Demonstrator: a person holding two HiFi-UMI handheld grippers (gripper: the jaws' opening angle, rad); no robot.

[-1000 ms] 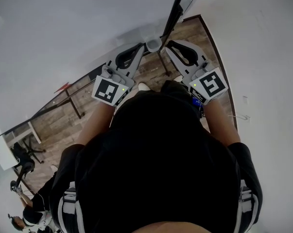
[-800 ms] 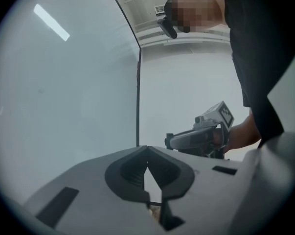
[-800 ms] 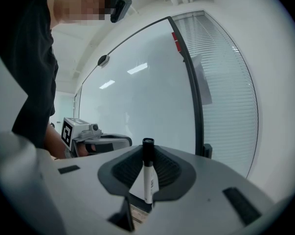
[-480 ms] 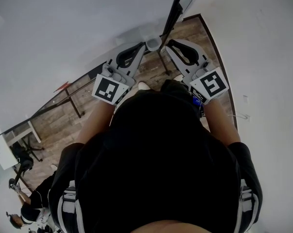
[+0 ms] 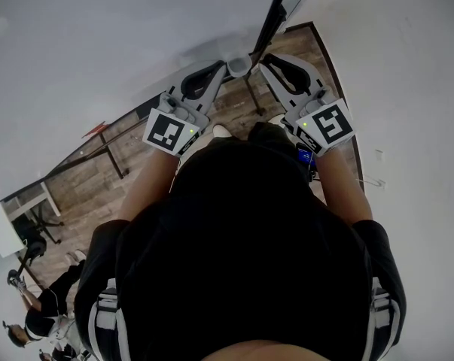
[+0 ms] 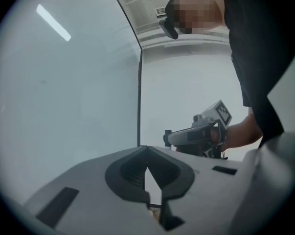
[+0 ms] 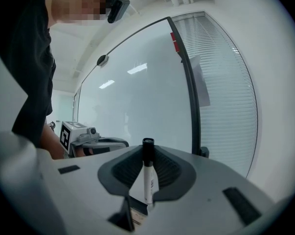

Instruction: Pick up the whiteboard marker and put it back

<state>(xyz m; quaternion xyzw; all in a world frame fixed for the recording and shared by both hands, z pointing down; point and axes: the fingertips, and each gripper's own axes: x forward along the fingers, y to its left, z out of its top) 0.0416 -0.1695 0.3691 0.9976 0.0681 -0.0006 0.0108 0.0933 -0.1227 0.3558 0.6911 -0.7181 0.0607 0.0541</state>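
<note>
My right gripper (image 7: pixel 146 152) is shut on the whiteboard marker (image 7: pixel 148 179). The marker is white with a black cap and stands upright between the pads, cap outward. In the head view the marker is hidden. There the right gripper (image 5: pixel 266 62) and the left gripper (image 5: pixel 223 70) are held side by side in front of the person, tips close together near the lower corner of the whiteboard (image 5: pixel 99 43). The left gripper (image 6: pixel 147 150) is shut with nothing between its jaws. The whiteboard (image 7: pixel 137 102) fills the background of both gripper views.
The board's black frame post (image 5: pixel 275 10) rises just beyond the grippers, with its stand legs (image 5: pixel 114 160) on the wooden floor (image 5: pixel 91 186). A white wall (image 5: pixel 407 89) is at the right, window blinds (image 7: pixel 225 92) beside the board. A desk with a chair (image 5: pixel 27 235) and another person (image 5: pixel 46 307) are at the far left.
Both grippers have shifted slightly forward toward the board's lower corner. The person at the lower left has moved along the floor.
</note>
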